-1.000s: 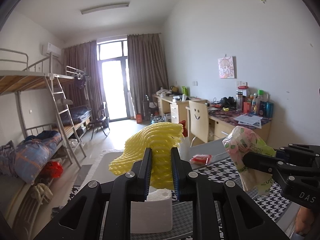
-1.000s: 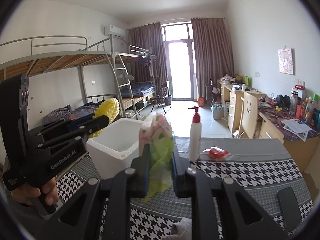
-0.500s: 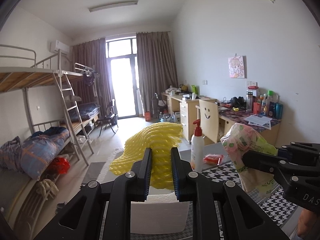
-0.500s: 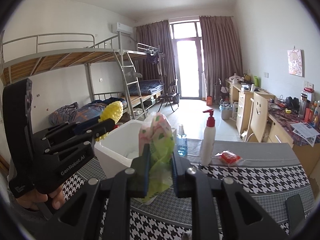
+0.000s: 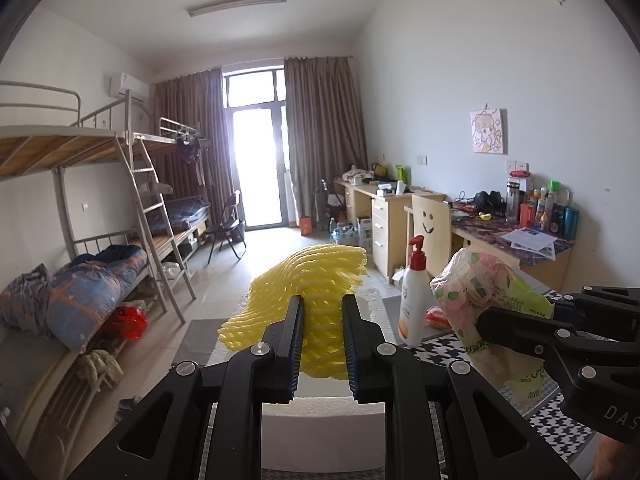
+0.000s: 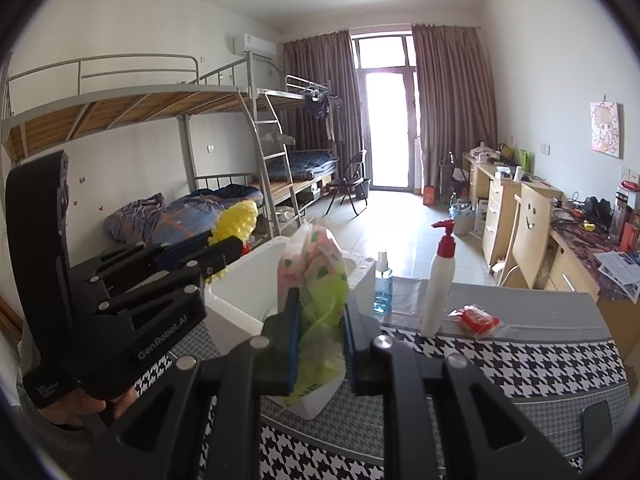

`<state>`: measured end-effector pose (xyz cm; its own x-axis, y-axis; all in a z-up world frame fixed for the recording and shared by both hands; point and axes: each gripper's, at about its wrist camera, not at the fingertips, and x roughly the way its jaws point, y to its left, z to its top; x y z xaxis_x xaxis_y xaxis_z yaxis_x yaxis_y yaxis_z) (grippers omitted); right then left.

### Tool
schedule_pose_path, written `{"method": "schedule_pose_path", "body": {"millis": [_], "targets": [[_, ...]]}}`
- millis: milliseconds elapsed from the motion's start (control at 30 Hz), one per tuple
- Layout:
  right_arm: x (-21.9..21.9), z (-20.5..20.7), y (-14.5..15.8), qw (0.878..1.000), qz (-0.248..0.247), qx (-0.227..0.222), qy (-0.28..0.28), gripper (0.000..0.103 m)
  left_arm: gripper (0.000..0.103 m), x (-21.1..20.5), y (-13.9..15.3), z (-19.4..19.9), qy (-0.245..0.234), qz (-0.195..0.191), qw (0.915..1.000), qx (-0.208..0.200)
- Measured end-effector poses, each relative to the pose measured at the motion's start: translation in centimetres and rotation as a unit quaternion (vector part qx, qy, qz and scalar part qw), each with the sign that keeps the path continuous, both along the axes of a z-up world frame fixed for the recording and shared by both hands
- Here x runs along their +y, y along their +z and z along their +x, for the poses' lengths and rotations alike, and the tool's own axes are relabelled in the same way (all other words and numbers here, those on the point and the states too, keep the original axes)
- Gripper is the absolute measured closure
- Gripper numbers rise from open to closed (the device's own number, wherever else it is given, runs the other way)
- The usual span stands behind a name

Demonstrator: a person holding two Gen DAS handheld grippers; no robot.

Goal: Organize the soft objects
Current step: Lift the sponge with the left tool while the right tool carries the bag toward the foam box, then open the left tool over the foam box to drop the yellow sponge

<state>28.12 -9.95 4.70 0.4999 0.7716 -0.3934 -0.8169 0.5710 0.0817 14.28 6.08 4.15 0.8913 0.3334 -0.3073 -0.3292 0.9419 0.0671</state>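
My left gripper (image 5: 321,308) is shut on a yellow foam net (image 5: 308,280) and holds it above the white foam box (image 5: 320,432). The net also shows in the right wrist view (image 6: 236,220), over the box's near left rim (image 6: 240,304). My right gripper (image 6: 320,304) is shut on a crumpled green and pink plastic bag (image 6: 316,272), held in the air beside the box. The bag also shows at the right of the left wrist view (image 5: 488,300).
On the houndstooth table (image 6: 520,364) stand a white pump bottle (image 6: 438,284), a small blue spray bottle (image 6: 383,284) and a red packet (image 6: 476,317). A dark phone (image 6: 596,424) lies at the right edge. Bunk beds are left, desks right.
Both grippers have drawn back and risen a little with their loads. The pump bottle and the blue spray bottle have come into view.
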Motion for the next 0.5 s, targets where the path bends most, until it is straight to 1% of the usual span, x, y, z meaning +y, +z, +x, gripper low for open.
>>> {"method": "schedule_pose_path", "body": {"millis": [267,500], "targets": [[1.1,0.4,0.2,1.000,-0.008,0.002,0.003,0.081,0.083,1.1,-0.1,1.4,0.004,-0.010,0.9999,0.013],[2.1,0.5,0.3,1.000,-0.017,0.002,0.001,0.081,0.083,1.7,-0.4,2.4,0.009,-0.010,0.9996,0.025]]}}
